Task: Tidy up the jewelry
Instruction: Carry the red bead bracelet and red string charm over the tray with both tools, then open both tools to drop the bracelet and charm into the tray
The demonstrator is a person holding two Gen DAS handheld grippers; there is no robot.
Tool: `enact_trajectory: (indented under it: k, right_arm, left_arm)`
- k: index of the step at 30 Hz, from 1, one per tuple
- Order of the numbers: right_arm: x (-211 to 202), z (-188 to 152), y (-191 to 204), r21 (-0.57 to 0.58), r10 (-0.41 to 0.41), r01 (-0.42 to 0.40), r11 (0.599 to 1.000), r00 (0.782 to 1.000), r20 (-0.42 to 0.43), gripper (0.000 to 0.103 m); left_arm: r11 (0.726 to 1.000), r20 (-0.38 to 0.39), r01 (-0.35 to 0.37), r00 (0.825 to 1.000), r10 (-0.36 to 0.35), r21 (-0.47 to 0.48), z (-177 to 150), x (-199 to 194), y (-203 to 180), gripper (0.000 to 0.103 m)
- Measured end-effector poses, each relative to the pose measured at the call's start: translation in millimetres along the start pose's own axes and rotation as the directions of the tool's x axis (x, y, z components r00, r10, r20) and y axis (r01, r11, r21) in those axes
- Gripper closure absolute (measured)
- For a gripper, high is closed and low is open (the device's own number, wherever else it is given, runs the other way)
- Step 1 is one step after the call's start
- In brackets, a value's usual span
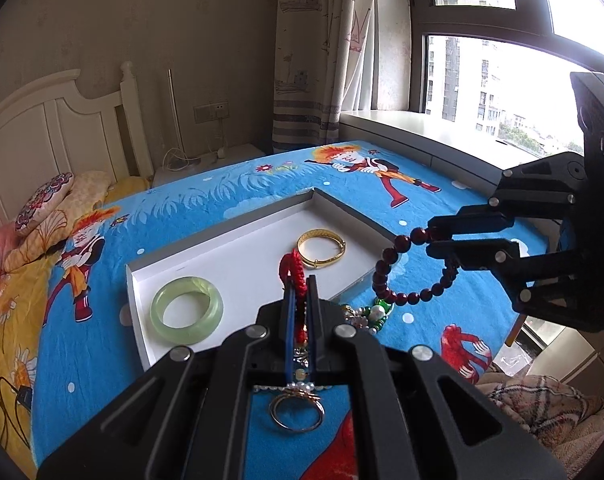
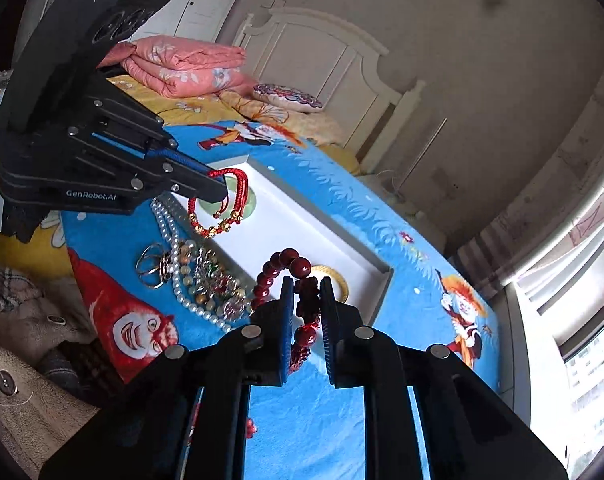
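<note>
A shallow white tray [image 1: 237, 236] lies on the blue cartoon blanket. In it are a green jade bangle [image 1: 186, 310] and a gold bangle [image 1: 321, 249]. My left gripper [image 1: 299, 280] is shut on a red cord bracelet [image 1: 291, 270] with gold beads [image 2: 217, 204], held above the tray's near edge. My right gripper [image 2: 306, 284] is shut on a dark red bead bracelet [image 2: 289, 264], which hangs over the tray's right corner [image 1: 402, 276]. A pile of pearls and mixed jewelry [image 2: 205, 276] and metal rings [image 1: 297, 410] lie on the blanket beside the tray.
The blue blanket [image 1: 382, 184] covers a raised surface by the window sill [image 1: 402, 120]. A bed with pillows [image 1: 49, 200] and a folded pink quilt [image 2: 181, 64] lies behind. A beige coat [image 2: 25, 360] lies near the blanket's front edge.
</note>
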State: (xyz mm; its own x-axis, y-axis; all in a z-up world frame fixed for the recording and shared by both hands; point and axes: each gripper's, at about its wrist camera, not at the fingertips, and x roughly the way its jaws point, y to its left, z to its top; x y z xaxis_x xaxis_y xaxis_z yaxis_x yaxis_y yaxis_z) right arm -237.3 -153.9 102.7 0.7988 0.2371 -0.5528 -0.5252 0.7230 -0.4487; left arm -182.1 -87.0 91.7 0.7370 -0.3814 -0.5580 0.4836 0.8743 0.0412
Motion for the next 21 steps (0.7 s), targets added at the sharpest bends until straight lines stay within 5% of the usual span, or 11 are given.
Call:
enact_trajectory:
  k: [11,21]
  right_arm:
    - [53.0,43.9,-31.1,0.038,-0.033,0.032,0.999,0.999,0.019,0.088]
    - [135.4,56.5,-50.2,0.246,0.087,-0.08,0.966,0.996,-0.019,0.088]
  left_arm:
    - [0.998,-0.008,-0.058,0.998,0.058,0.018,38.6,26.3,25.6,0.099]
    - [0.991,-0.11,-0.132,0.985,0.131,-0.005,45.8,91.6,57.9,0.099]
